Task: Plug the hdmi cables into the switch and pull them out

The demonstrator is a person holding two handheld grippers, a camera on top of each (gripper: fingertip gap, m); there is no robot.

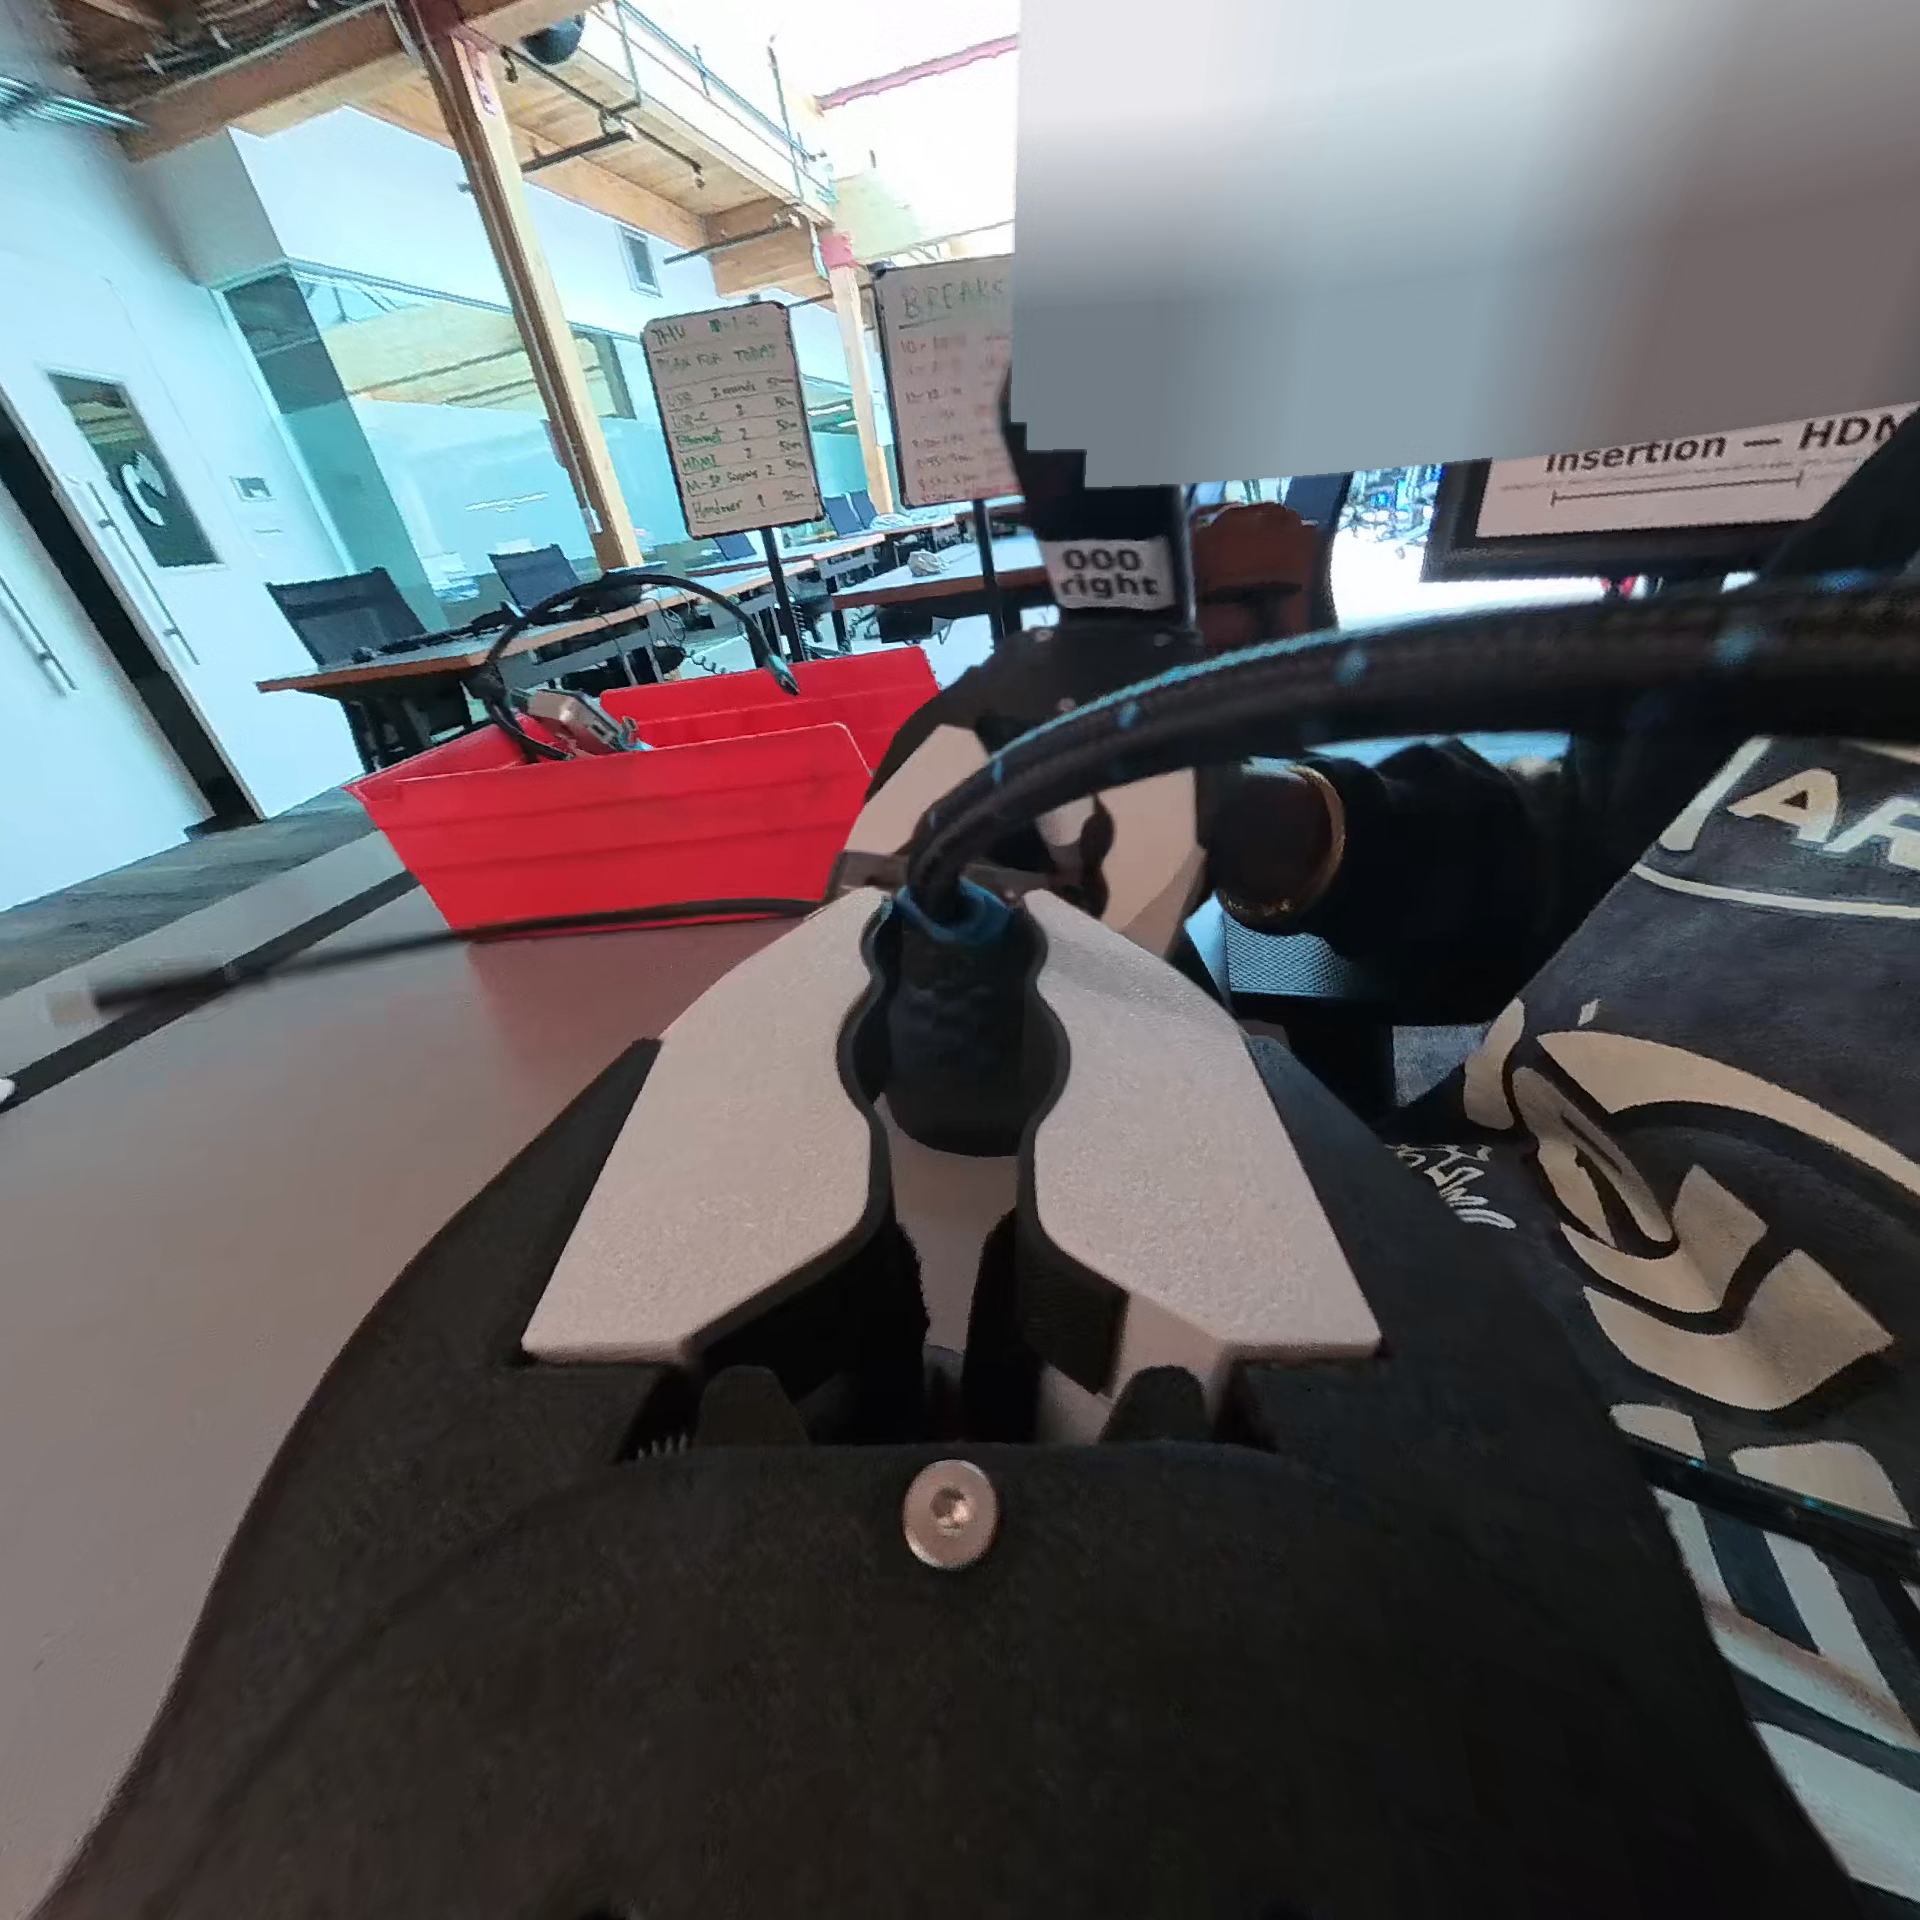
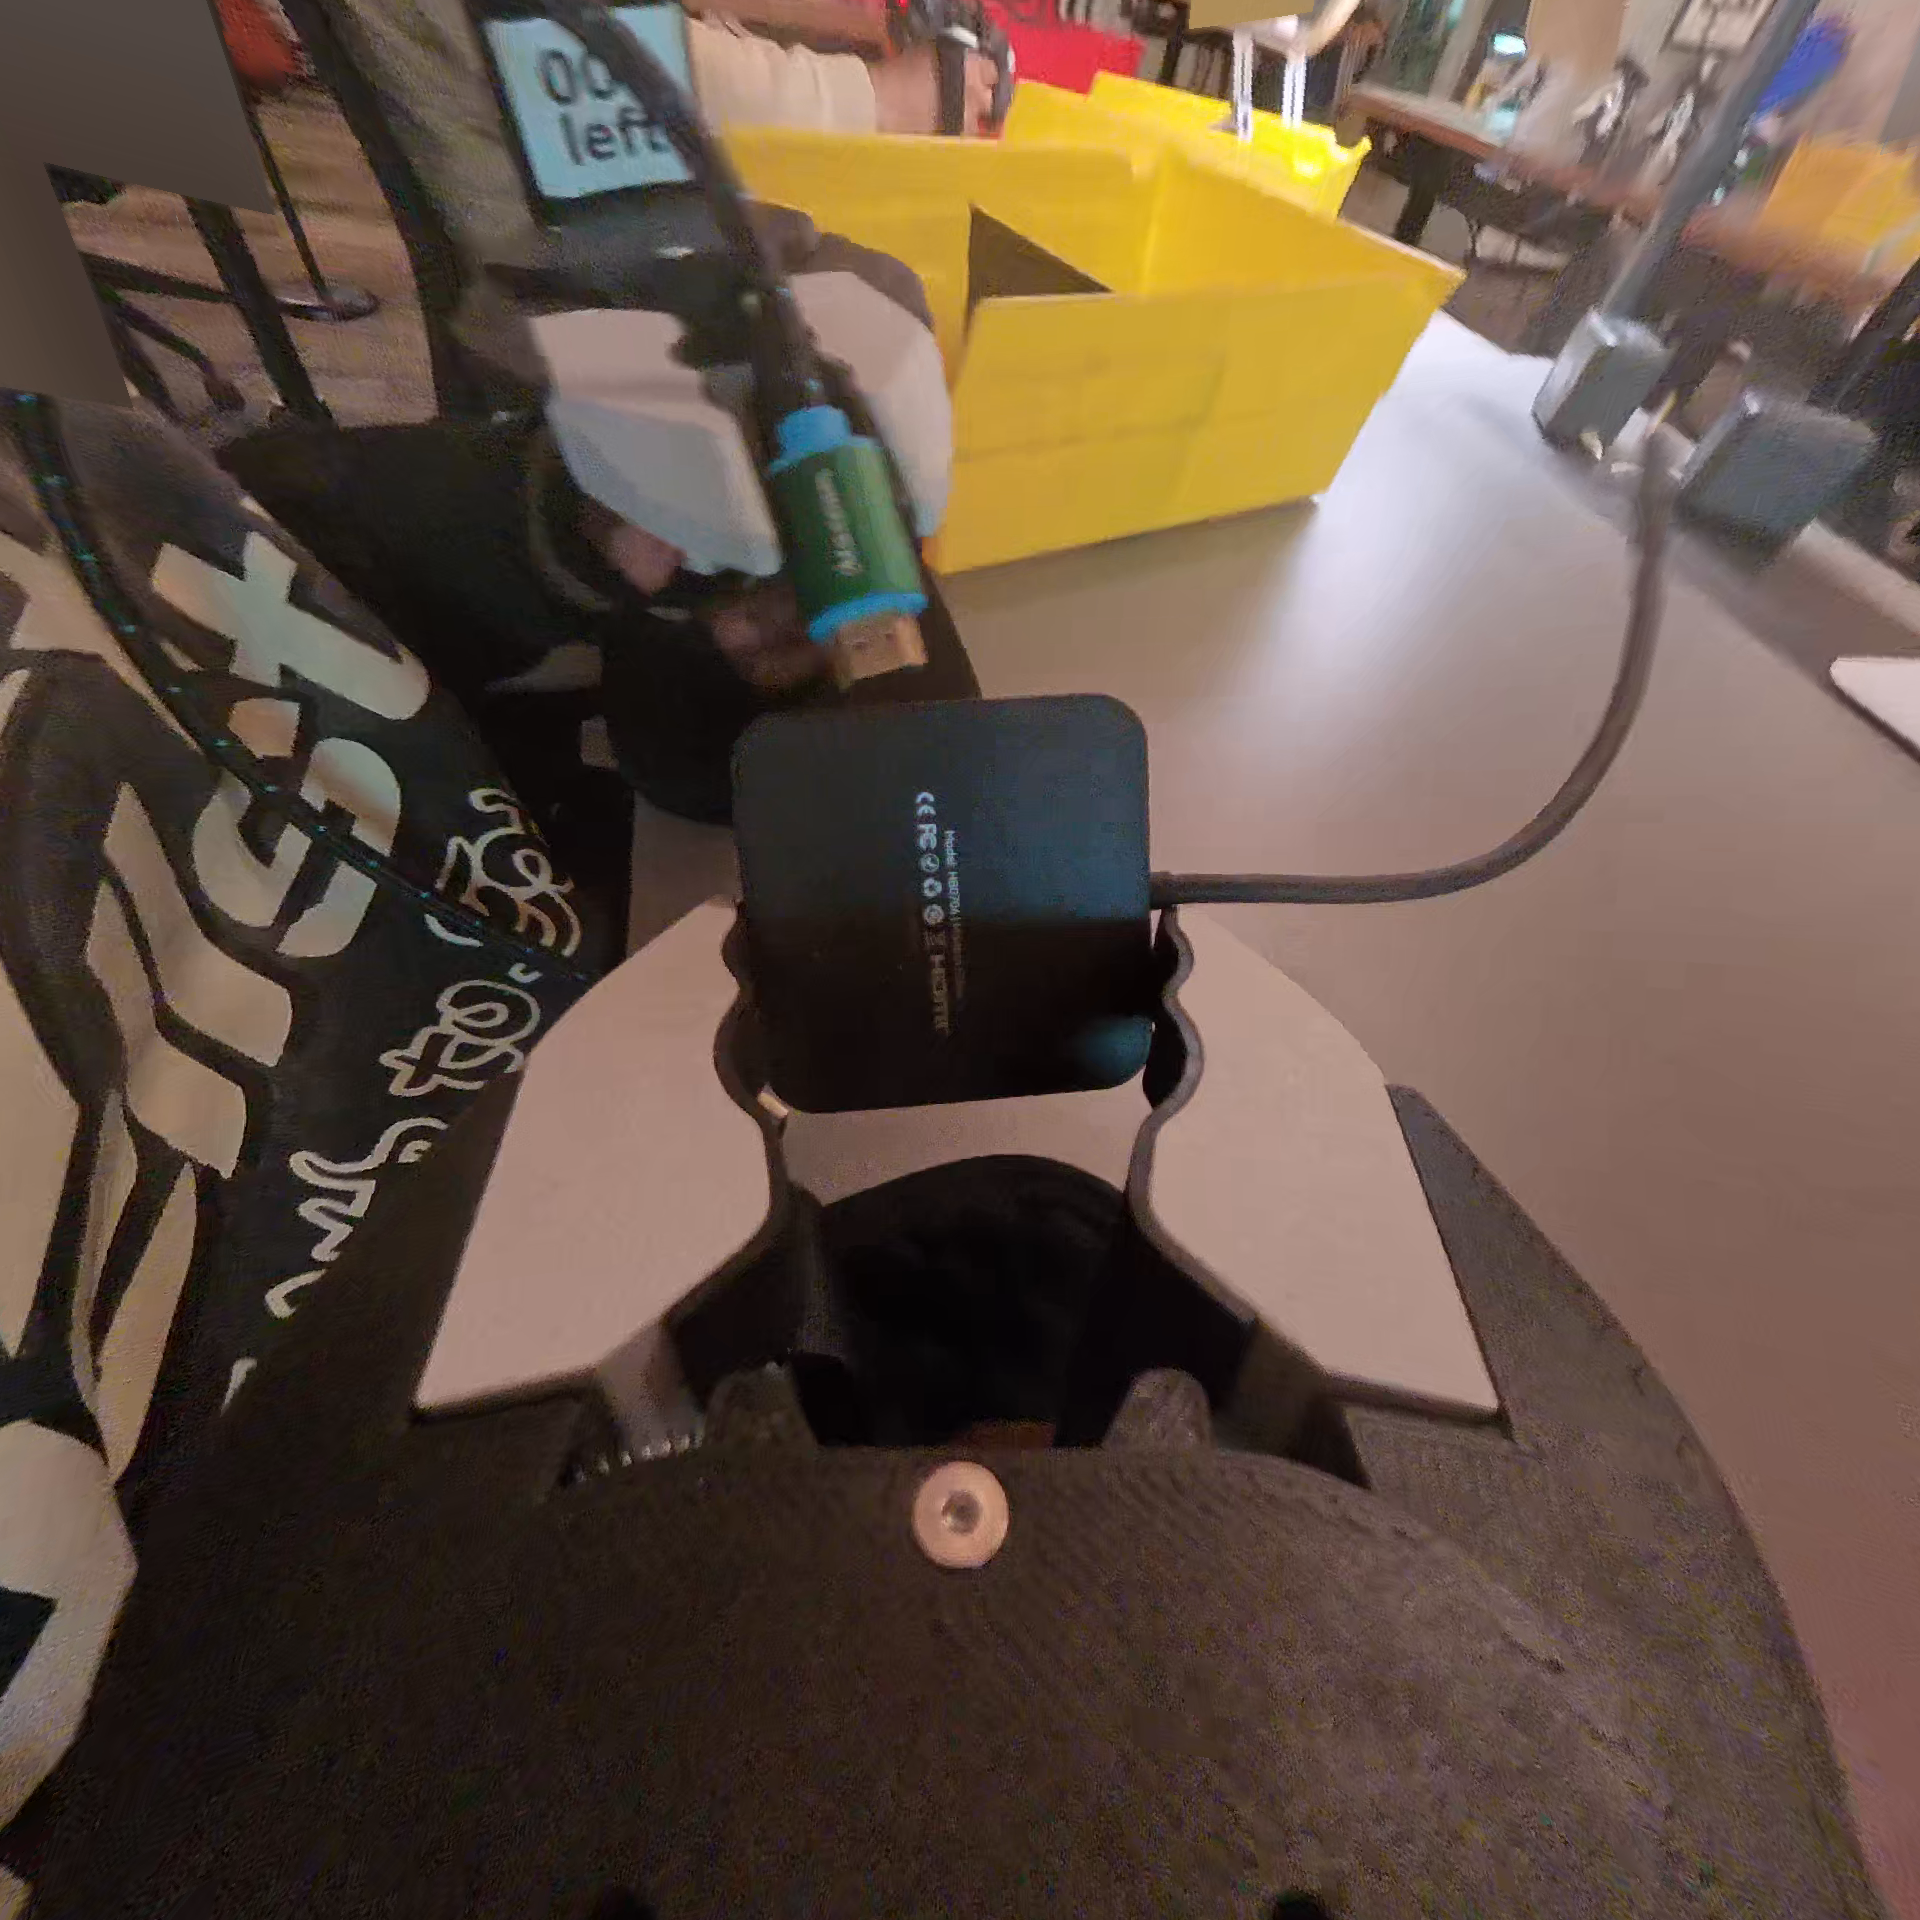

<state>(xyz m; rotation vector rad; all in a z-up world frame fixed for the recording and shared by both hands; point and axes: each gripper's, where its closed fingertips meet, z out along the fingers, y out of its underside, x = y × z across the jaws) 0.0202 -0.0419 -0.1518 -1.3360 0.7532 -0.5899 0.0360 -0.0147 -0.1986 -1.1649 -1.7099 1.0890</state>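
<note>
left gripper clamps hdmi plug, right gripper grips switch over brown table.

switch between right jaws

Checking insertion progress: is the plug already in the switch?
No: the plug hangs just above the switch, its gold tip exposed.

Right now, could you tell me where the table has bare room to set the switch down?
Bare tabletop lies right of the switch, between its black lead and the yellow bins. In the left wrist view, open table runs before the red bins, crossed by one thin cable. Crowded: around the HDMI plug and the person's patterned shirt.
</note>
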